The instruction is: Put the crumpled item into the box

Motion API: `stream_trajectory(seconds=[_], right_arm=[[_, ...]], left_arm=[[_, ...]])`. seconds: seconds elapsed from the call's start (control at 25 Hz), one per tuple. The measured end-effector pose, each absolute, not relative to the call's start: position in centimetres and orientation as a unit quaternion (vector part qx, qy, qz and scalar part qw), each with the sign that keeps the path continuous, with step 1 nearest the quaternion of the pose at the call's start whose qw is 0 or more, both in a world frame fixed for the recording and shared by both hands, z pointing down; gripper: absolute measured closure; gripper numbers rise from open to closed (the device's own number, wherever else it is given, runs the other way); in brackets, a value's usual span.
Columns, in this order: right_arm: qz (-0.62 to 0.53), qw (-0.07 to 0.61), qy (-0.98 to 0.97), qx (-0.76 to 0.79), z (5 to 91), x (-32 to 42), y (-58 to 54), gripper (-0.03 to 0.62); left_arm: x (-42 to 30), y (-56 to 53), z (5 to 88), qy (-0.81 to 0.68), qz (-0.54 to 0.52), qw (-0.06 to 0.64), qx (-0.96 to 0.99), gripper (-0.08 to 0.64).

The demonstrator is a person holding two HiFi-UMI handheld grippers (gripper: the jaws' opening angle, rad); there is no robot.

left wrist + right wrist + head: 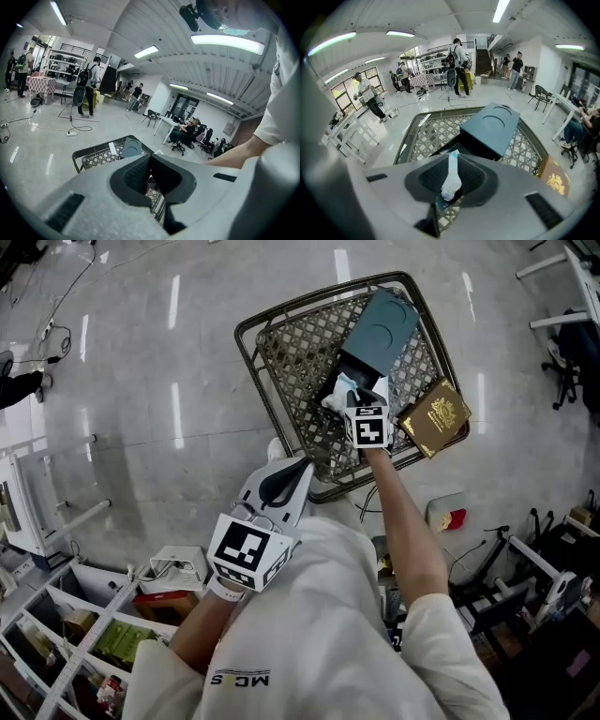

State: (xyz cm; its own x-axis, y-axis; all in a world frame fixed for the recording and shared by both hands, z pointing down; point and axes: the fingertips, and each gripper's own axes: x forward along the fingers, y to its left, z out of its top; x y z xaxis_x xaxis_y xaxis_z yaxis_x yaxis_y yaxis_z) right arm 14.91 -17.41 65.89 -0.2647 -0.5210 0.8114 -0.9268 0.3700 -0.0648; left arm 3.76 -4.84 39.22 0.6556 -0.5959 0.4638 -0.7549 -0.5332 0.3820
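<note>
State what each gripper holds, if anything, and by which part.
The right gripper is shut on the crumpled white item, pinching a flattened fold of it between the jaws. The left gripper holds nothing; its jaws are together.

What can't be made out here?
Crumpled item: right gripper view shows only a white strip pinched in the shut right claw; the claw's body hides the rest.
Box opening: head view, the right claw and the item cover it.
Gold booklet: print too small in the head view.
Mesh table: left gripper view, the shut, empty left claw blocks most of it.
</note>
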Motion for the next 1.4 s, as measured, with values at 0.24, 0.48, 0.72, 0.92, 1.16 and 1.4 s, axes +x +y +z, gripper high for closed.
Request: stream_trajectory(seconds=[0.24, 0.48, 0.72, 0.92, 1.16, 1.4], right_arm=[[0.262, 0.303, -0.770, 0.496, 59.5, 14.4, -16.1, 0.538], [0.222, 0.272, -0.793, 0.497, 52.1, 14.1, -13.7, 0.552], [0.180, 0.215, -0.813, 0.510, 43.6, 13.9, -10.7, 0.568], [0.135, 0.185, -0.835, 0.500, 38.0, 13.7, -7.2, 0.571], [0.130, 0.158, -0.848, 0.490, 34.6, 14.2, -2.7, 0.574], [0.145, 0.149, -0.843, 0.497, 34.4, 14.4, -0.5, 0.575]], left_arm=[[3.7, -5.0, 38.5, -0.385, 0.136, 0.274, 0.871, 0.545], [3.5, -5.4, 37.8, -0.385, 0.130, 0.265, 0.875, 0.545], [3.5, -5.5, 37.0, -0.382, 0.122, 0.257, 0.879, 0.545], [3.4, -5.7, 36.2, -0.379, 0.114, 0.249, 0.884, 0.545], [3.5, -5.6, 35.7, -0.375, 0.114, 0.241, 0.888, 0.545], [3.4, -5.7, 35.7, -0.376, 0.113, 0.241, 0.887, 0.545]])
